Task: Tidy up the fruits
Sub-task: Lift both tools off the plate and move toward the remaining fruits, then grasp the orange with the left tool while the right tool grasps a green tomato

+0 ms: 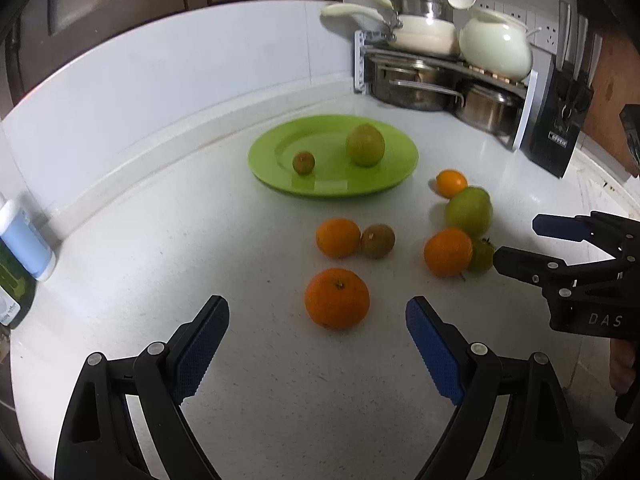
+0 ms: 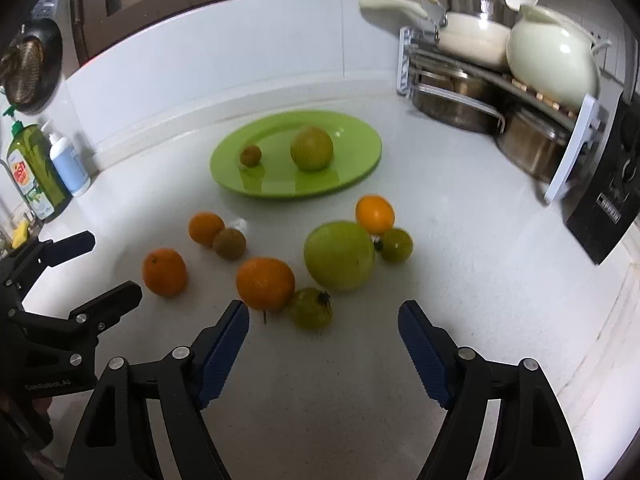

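A white kitchen counter [image 1: 168, 240] runs to a far corner where pots [image 1: 424, 32] sit on a metal rack. A bright green plate [image 1: 280, 172] lies toward the far side, carrying a large yellow-green fruit [image 1: 365, 145] and a small brownish one [image 1: 303, 162], well apart. Nearer, loose on the counter, an orange [image 1: 337, 298] sits alone; beyond it a smaller orange [image 1: 338, 237] touches a brown fruit [image 1: 377, 241]. To the right, a cluster: an orange [image 2: 265, 284], a small green tomato [image 2: 311, 308], a big green fruit [image 2: 339, 255], another green tomato [image 2: 396, 245] and a small orange fruit [image 2: 374, 213]. The left gripper [image 1: 318, 316] hovers with jaws spread wide around the lone orange, touching nothing. The right gripper [image 2: 323, 318] is likewise spread wide and empty, the near tomato between its tips.
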The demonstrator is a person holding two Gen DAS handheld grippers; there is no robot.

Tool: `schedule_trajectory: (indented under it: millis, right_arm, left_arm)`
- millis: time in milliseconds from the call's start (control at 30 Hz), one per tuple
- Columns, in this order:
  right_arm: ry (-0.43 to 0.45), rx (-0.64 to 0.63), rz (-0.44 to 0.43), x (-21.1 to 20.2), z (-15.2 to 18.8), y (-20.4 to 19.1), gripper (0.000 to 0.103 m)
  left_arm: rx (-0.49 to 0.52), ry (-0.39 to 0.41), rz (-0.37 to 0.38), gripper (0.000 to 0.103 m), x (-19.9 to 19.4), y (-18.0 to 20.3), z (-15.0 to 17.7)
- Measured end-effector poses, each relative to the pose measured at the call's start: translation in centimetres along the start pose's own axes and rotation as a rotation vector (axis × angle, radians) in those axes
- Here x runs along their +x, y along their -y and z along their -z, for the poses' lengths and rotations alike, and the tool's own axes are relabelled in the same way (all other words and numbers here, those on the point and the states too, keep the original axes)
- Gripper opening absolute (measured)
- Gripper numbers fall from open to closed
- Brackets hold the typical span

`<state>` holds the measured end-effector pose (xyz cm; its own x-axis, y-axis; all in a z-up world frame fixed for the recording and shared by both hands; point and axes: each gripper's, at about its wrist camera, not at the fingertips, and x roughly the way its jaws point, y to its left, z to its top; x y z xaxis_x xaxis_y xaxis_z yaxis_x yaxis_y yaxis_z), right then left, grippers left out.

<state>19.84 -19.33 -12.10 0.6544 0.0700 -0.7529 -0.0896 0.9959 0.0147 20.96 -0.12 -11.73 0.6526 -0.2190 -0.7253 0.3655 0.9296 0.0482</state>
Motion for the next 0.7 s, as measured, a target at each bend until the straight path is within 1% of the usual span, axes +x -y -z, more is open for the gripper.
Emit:
schedule_trajectory:
  millis: [133,200,267,367,433,533,600,633,700]
  right_arm:
    - [-0.031,0.000,-0.012,1.3,0.4,0.3,0.069]
    - [-0.043,-0.001,-0.018,1.8,0.4,0.5,0.063]
    - [-0.057,-0.005,-0.030,2.4,0.5,0.5,0.058]
    - [-0.068,-0.010,-0.051,3.0,0.4,0.6,0.053]
    - [-0.074,-0.015,-0.068,3.3,0.3,0.6,0.047]
    - [-0.080,-0.024,-0.086,3.5,0.2,0.5,0.044]
    - [-0.085,-0.024,-0.095,3.7,0.2,0.5,0.039]
    - [-0.088,-0.023,-0.100,3.8,0.2,0.5,0.038]
    - [-0.094,-0.023,-0.111,4.0,0.3,0.6,0.032]
  left_arm:
    - [-0.002,-0.022,-0.001,0.090,1.1,0.1,0.2]
    - [0.000,-0.032,0.004,0.089,1.6,0.2,0.2]
    - [0.002,-0.038,0.007,0.086,2.0,0.2,0.2]
    - [0.000,-0.045,0.018,0.078,2.6,0.3,0.1]
    - [-0.003,-0.051,0.024,0.069,2.9,0.2,0.0]
    - [-0.009,-0.053,0.038,0.063,3.1,0.3,-0.1]
    - [-0.006,-0.051,0.039,0.060,3.4,0.4,-0.2]
    - [-0.005,-0.052,0.040,0.056,3.4,0.5,-0.2]
    - [-0.002,-0.055,0.047,0.049,3.6,0.6,-0.3]
